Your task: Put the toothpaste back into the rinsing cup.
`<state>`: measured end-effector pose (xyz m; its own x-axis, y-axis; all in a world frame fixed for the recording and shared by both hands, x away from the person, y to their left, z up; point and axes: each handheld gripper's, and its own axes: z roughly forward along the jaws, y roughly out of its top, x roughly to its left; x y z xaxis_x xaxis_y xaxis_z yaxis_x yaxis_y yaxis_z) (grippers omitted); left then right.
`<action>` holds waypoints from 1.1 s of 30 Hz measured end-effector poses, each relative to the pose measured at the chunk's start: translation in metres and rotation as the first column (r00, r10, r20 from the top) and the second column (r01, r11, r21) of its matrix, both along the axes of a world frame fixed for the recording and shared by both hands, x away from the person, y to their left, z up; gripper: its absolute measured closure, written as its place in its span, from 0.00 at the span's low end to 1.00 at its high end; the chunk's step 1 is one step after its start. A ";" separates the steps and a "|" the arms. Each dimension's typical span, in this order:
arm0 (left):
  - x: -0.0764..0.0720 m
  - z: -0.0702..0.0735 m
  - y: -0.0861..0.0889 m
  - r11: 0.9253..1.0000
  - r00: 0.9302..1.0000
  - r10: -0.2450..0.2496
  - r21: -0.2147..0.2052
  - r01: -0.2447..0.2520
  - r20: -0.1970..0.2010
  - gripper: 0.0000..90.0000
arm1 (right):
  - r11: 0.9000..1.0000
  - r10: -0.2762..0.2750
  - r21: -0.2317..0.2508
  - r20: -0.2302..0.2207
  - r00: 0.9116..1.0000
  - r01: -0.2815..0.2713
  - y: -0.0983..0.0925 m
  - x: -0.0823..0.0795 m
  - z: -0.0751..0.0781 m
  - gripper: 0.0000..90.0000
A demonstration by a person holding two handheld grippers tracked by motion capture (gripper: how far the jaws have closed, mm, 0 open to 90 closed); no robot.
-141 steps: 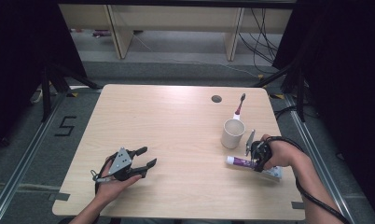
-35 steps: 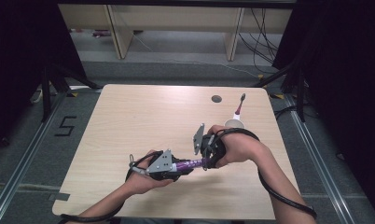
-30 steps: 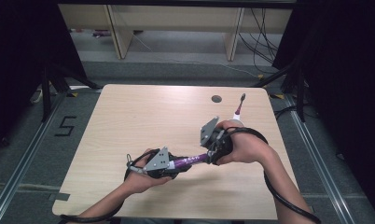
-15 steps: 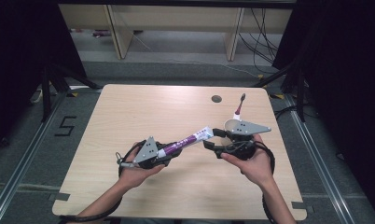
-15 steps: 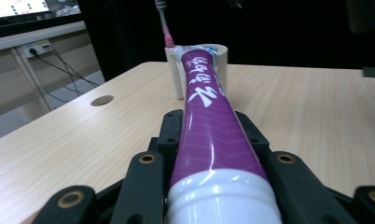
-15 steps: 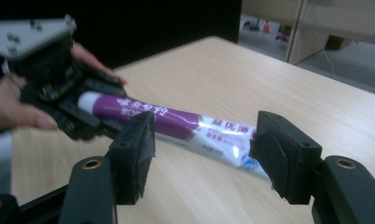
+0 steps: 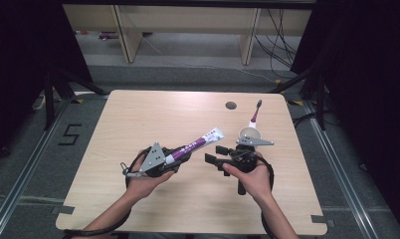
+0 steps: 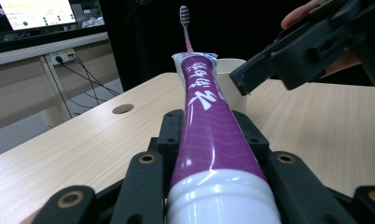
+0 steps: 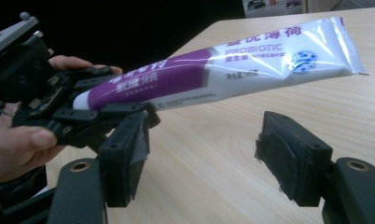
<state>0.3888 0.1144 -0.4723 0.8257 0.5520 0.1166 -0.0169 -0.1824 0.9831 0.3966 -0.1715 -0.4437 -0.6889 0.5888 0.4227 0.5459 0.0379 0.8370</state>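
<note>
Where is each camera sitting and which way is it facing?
High view: above the person's side, looking forward and down at the table; forearms, hands, both grippers.
Left gripper view: on the left gripper, looking along the toothpaste tube it clamps, toward the cup; right gripper beyond.
Right gripper view: on the right gripper, open, facing the tube; left hand.
Shared: the tube.

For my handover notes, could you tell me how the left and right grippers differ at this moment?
The left gripper is shut on the purple-and-white toothpaste tube near its white cap end, holding it off the wooden table. The right gripper holds nothing; its jaws have just been opening and stand apart below the tube. Both are black, hand-held and two-jawed.
</note>
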 end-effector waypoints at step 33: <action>-0.006 -0.002 -0.008 1.000 1.000 0.006 -0.030 -0.006 0.010 0.76 | 0.961 -0.074 0.249 -0.192 0.978 0.122 0.014 0.030 -0.006 0.33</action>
